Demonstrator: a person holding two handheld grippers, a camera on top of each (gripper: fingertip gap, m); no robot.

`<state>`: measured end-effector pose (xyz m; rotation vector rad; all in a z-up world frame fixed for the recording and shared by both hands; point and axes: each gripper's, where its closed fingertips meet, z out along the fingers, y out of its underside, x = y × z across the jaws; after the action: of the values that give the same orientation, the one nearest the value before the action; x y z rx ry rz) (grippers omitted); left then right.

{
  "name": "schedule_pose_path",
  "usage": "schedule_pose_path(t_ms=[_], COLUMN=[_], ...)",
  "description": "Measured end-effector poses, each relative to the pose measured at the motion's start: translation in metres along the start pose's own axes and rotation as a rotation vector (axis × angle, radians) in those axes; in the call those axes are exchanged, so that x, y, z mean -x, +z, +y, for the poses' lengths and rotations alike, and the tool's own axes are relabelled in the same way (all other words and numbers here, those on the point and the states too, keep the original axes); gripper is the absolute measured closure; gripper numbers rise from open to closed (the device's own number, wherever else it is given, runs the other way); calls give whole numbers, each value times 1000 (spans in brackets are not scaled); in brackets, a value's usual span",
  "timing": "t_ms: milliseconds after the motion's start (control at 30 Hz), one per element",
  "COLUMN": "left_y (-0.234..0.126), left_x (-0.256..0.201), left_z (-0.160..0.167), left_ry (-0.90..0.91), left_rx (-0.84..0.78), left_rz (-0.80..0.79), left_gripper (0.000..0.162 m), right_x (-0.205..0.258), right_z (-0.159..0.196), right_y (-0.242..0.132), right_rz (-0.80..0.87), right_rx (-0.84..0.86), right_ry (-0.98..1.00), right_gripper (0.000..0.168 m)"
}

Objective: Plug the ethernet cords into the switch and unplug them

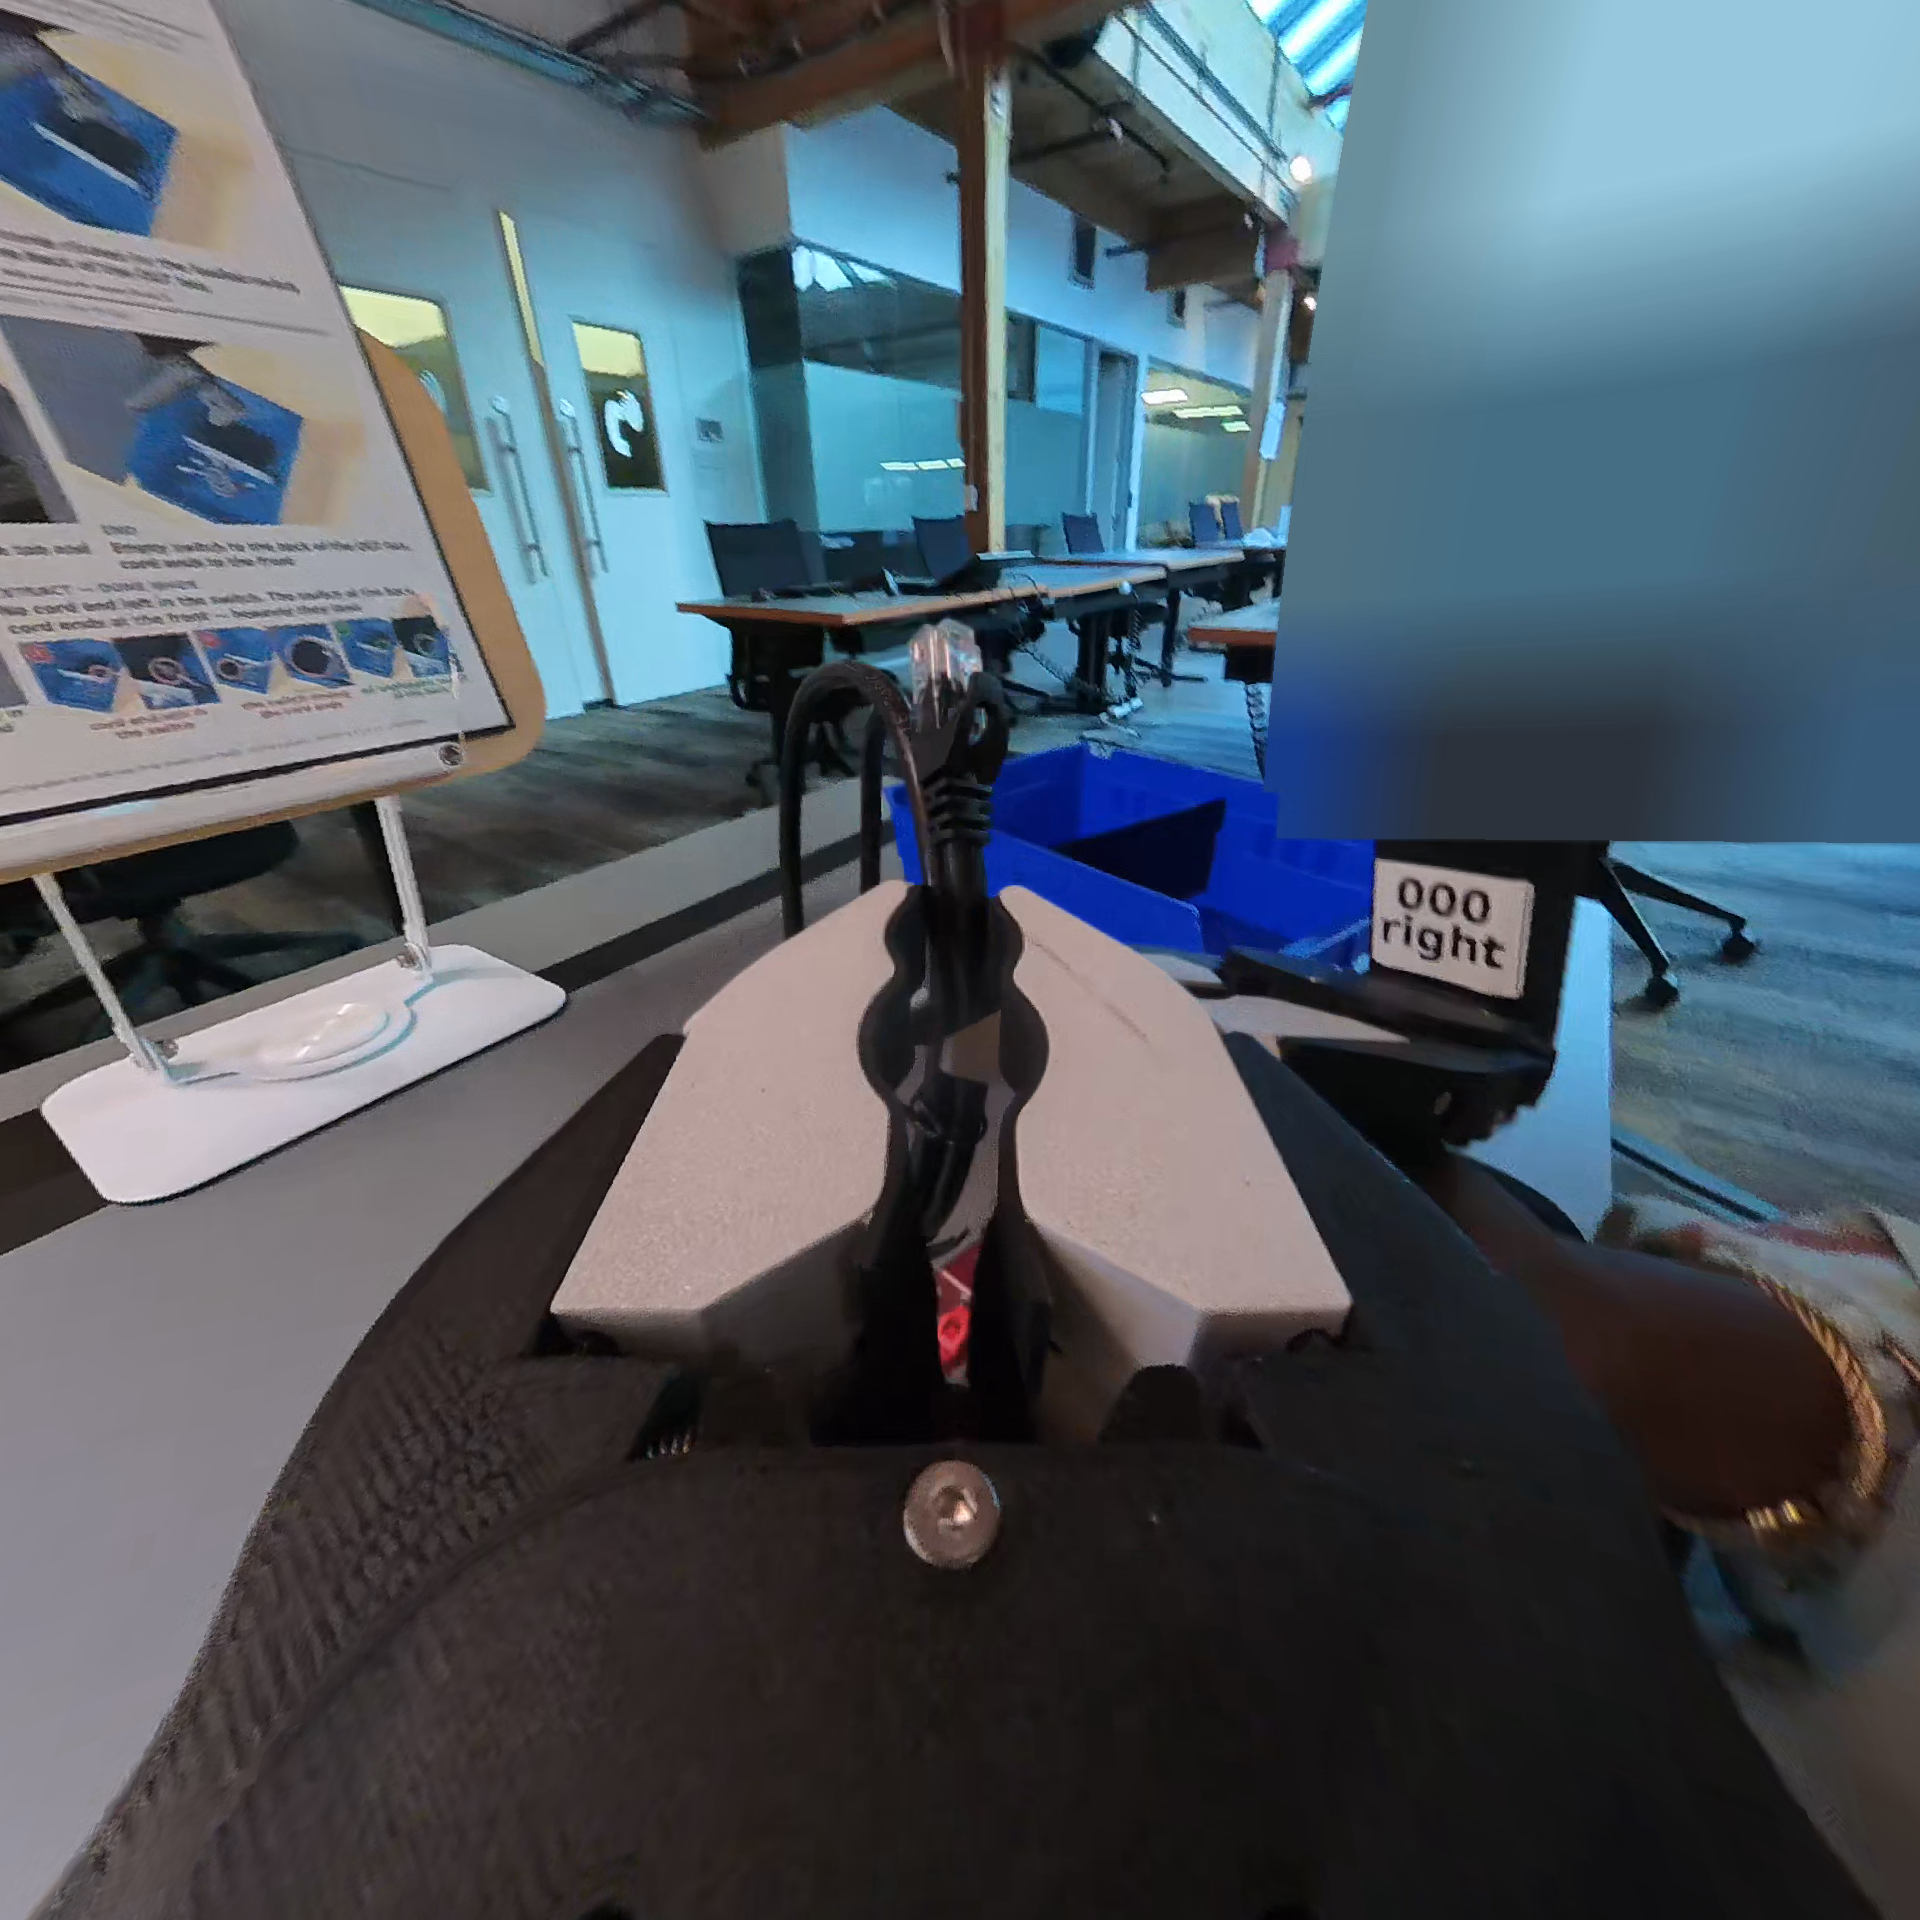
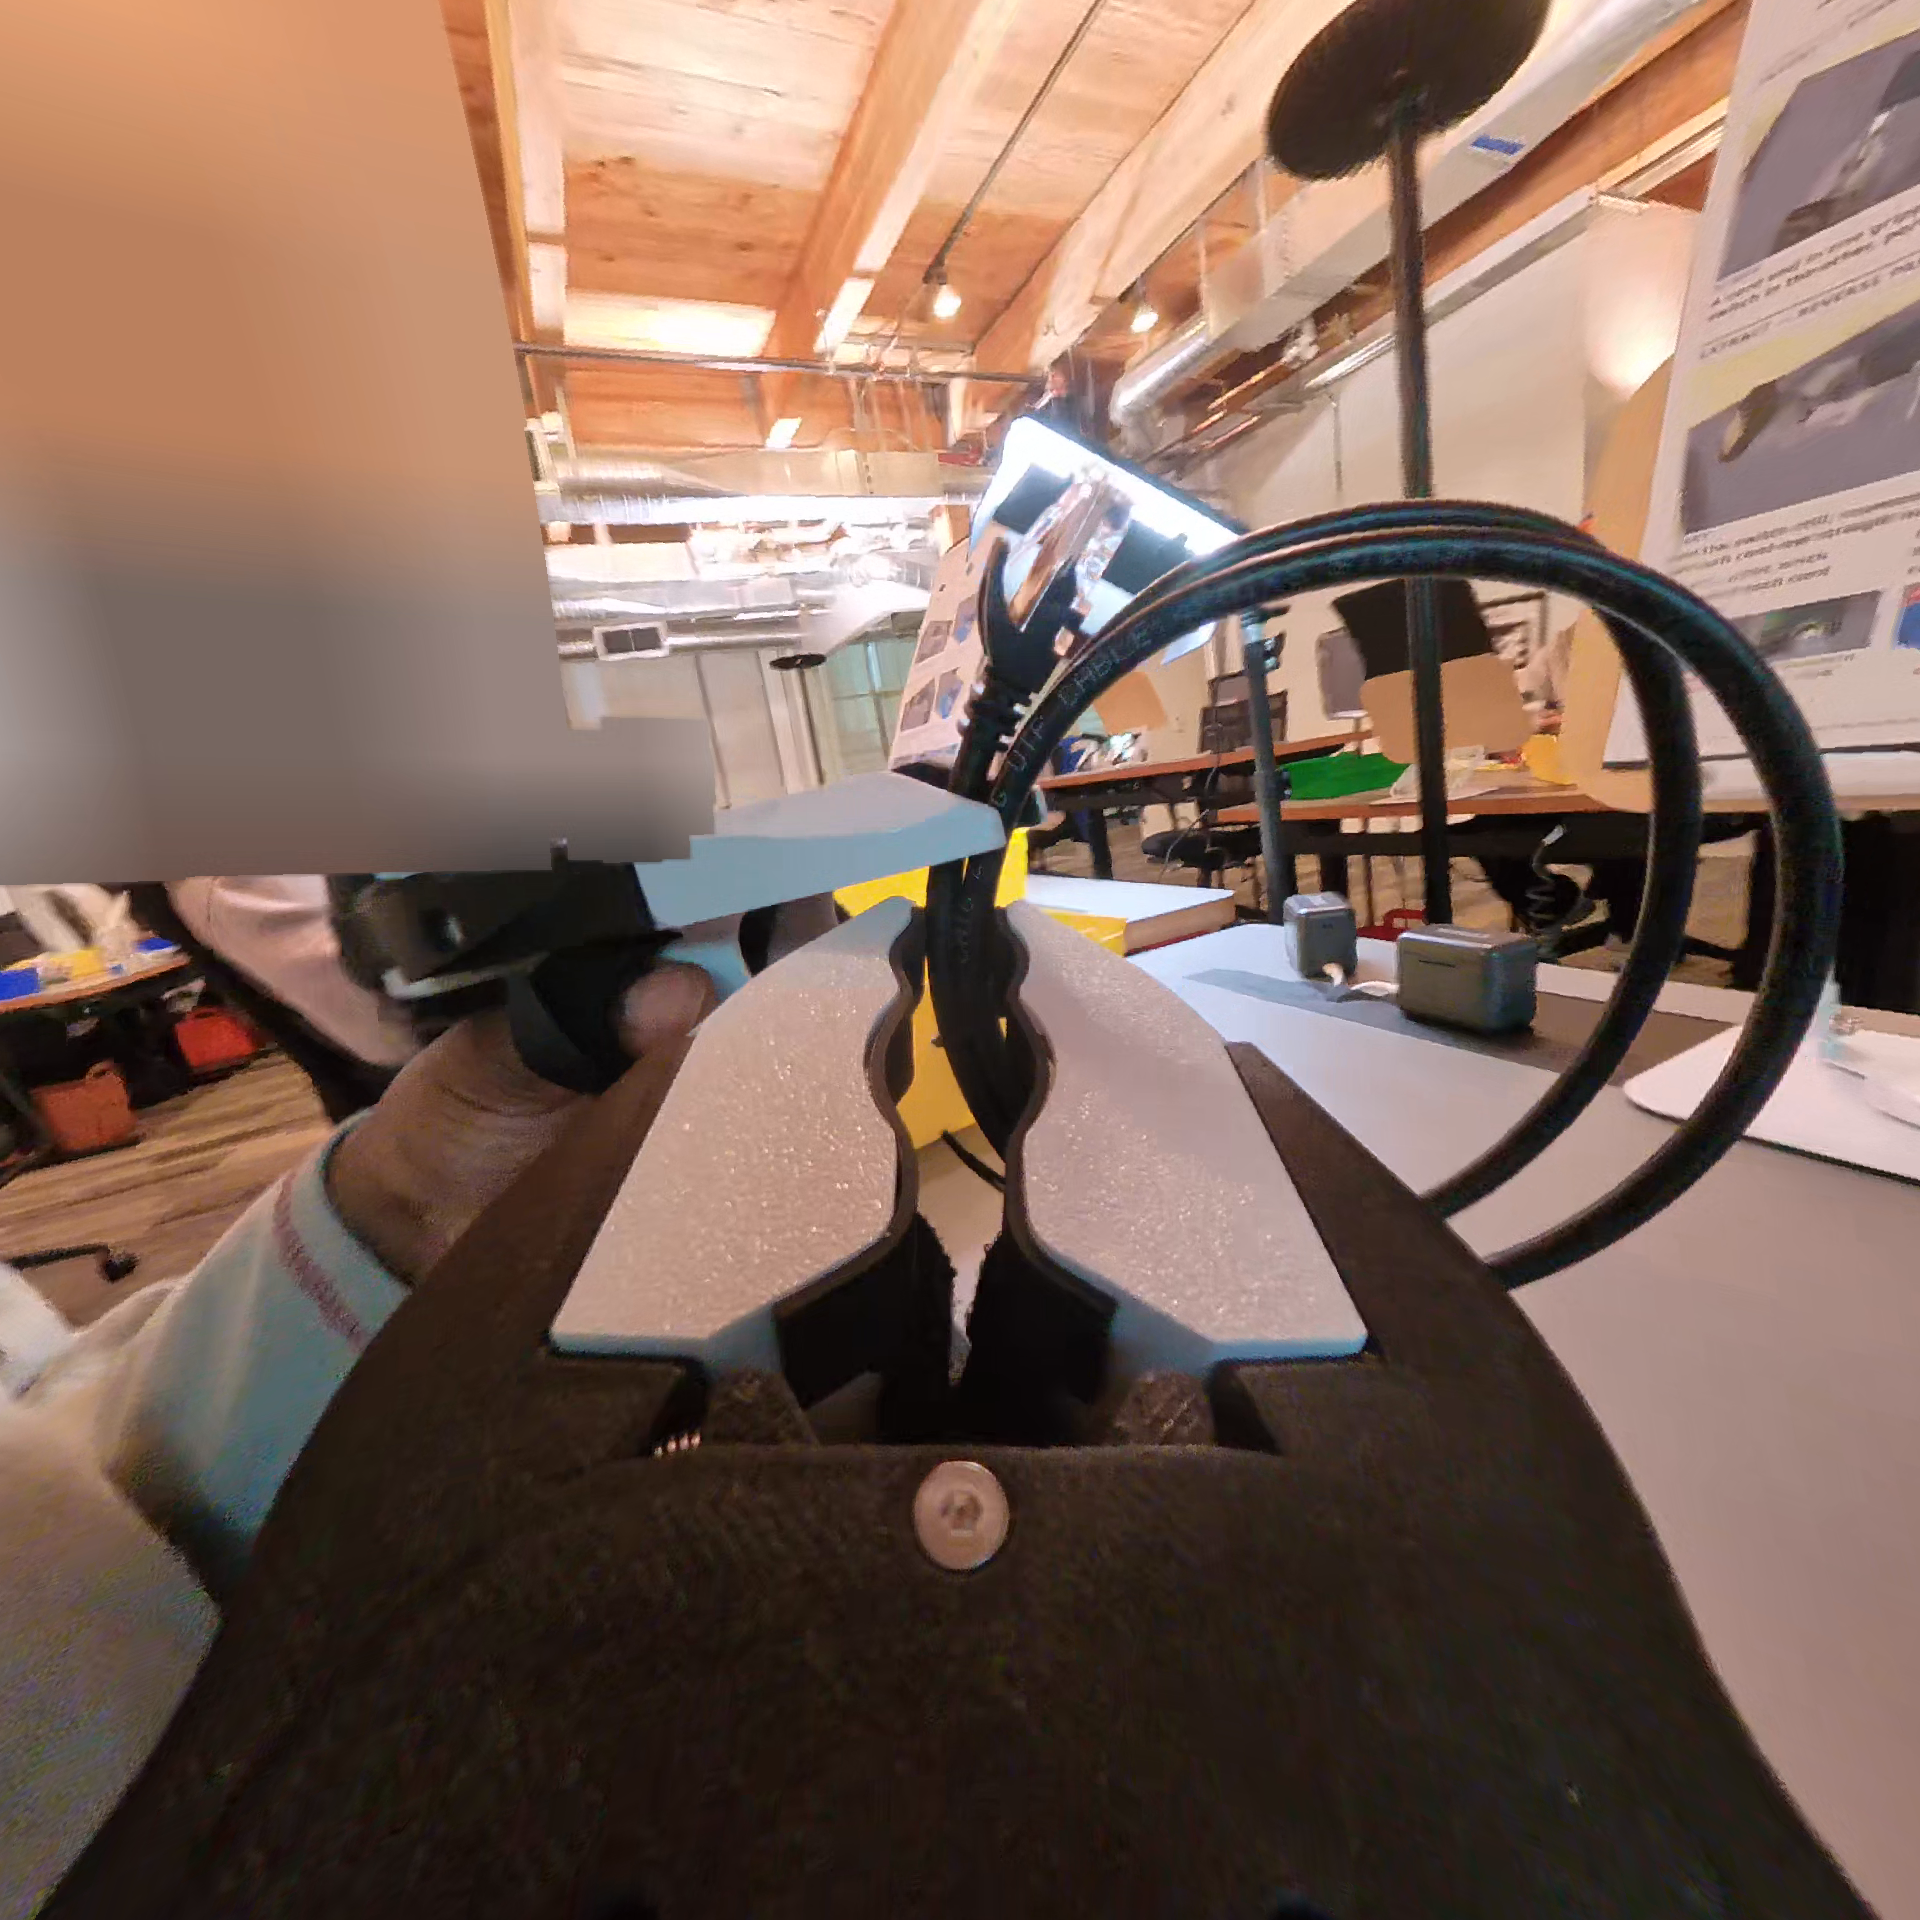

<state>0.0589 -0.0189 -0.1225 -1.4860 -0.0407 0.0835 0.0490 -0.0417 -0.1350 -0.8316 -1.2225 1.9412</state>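
Left wrist view: the left gripper (image 1: pixel 951 914) pinches a black ethernet cord (image 1: pixel 956 821) below its plug (image 1: pixel 943 665). Right gripper (image 2: pixel 961 925) likewise clamps the cord's looped other end (image 2: pixel 1766 831). Light, springy cable; best held just behind its brittle clear plug.

cord (image 1: pixel 951 831): black, clear tip | fingers (image 1: pixel 790 1122): grey, black edge | bin (image 1: pixel 1101 821): blue | table (image 1: pixel 187 1351): grey | box (image 2: pixel 1081 920): yellow | ceiling (image 2: pixel 675 208): orange-brown wood
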Motion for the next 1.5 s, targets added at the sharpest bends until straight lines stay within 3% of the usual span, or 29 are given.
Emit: schedule_pose_path(t_ms=[33,100,133,367,500,600,667,767,867,967,1133,1300,1500], left_y=[-3,-14,-20,-54,-58,-62,-64,-60,-49,-47,-49,-48,-46], left_x=[2,9,13,-2,-20,-25,-25,-16,-8,-9,-25,-34,-39], left_z=[0,3,8,45,50,52,54,53,40,30,28,34,35], left_ry=[12,58,83,187,199,207,218,260,331,412,282,151,132], left_rx=[16,92,161,551,602,623,639,606,412,238,131,128,75], left_rz=[14,56,83,321,423,466,474,414,318,289,401,467,480], left_gripper=[151,151,151,151,151,151,151,150,131,128,128,148,148], right_x=[4,11,13,17,25,27,32,34,34,35,38,37,40], right_z=[3,14,18,-4,6,16,18,20,13,9,9,9,8], right_y=[-1,-8,-15,-42,-35,-34,-35,-36,-34,-38,-44,-44,-45], right_rz=[-40,-130,-172,-215,-275,-320,-352,-356,-327,-363,-462,-466,-494], right_rx=[27,134,189,304,369,414,418,431,366,286,184,125,90], right_ry=[-3,-42,-87,-688,-917,-975,-966,-880,-645,-380,-101,-50,-25], right_gripper=[153,126,123,127,129,138,151,154,156,156,157,157,157])
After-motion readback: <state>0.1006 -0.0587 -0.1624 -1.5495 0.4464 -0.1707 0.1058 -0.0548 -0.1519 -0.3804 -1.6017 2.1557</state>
